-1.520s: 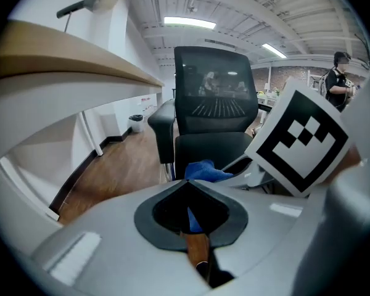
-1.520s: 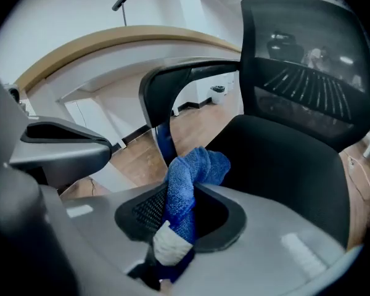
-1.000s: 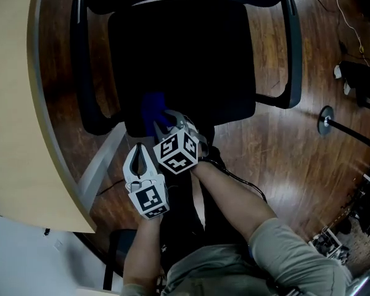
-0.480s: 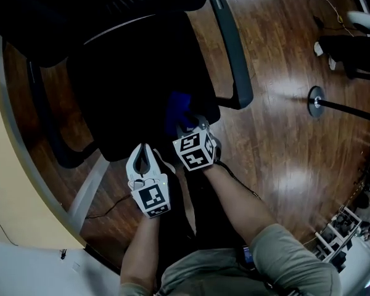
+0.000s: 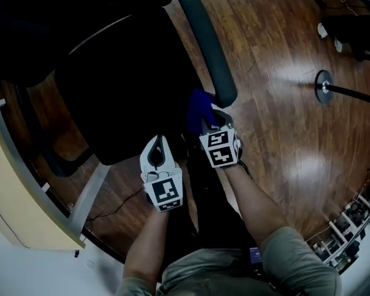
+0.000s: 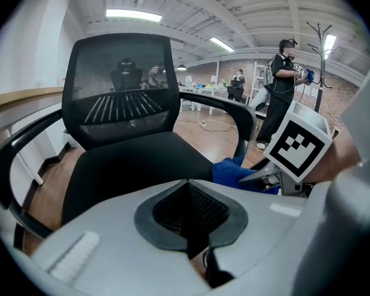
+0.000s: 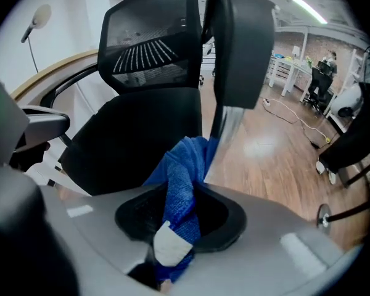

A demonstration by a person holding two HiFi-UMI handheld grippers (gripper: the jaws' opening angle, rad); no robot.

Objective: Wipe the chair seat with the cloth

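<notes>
A black office chair's seat fills the upper left of the head view, its right armrest running along the right side. My right gripper is shut on a blue cloth, which rests at the seat's front right corner just under the armrest's end. In the right gripper view the cloth hangs bunched between the jaws, with the seat behind it. My left gripper is shut and empty, hovering just off the seat's front edge. The left gripper view shows the seat and the cloth to the right.
A pale wooden desk edge curves along the left. The floor is dark wood, with a round stand base at the right and clutter at the lower right. People stand far behind the chair.
My right gripper has carried the blue cloth rightward along the seat's front, from near the middle to the corner by the right armrest. The left gripper stayed near the front edge.
</notes>
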